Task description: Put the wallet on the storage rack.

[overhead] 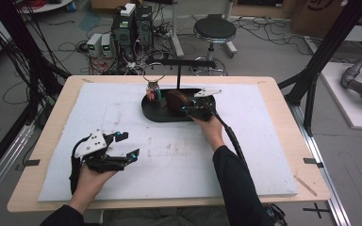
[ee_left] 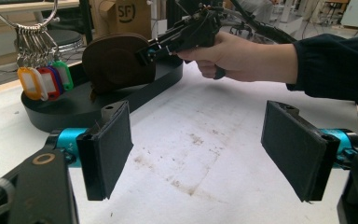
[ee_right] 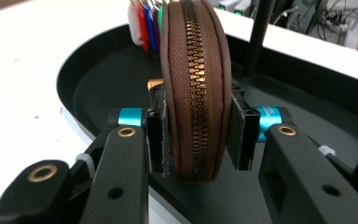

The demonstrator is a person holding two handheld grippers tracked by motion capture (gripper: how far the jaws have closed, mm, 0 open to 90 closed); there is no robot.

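Note:
A brown round zip pouch (ee_right: pixel 196 79) stands on edge in the black oval tray (ee_right: pixel 98 84), zipper facing the camera. My right gripper (ee_right: pixel 196 135) is shut on it, one pad pressed on each side. From above, the pouch (overhead: pixel 176 100) sits mid-tray (overhead: pixel 155 113) with the right gripper (overhead: pixel 185 109) at its near right side. The left gripper view has the pouch (ee_left: pixel 114 60) and the right gripper (ee_left: pixel 147 52) against it. My left gripper (overhead: pixel 128 144) rests open over the white mat at front left, with nothing between its pads (ee_left: pixel 107 149).
A metal ring of coloured key tags (ee_left: pixel 42 81) hangs from the tray's black T-shaped stand (overhead: pixel 178 77), just left of the pouch. The white mat (overhead: pixel 245 155) covers the wooden table. A stool (overhead: pixel 214 29) and computer boxes stand on the floor beyond.

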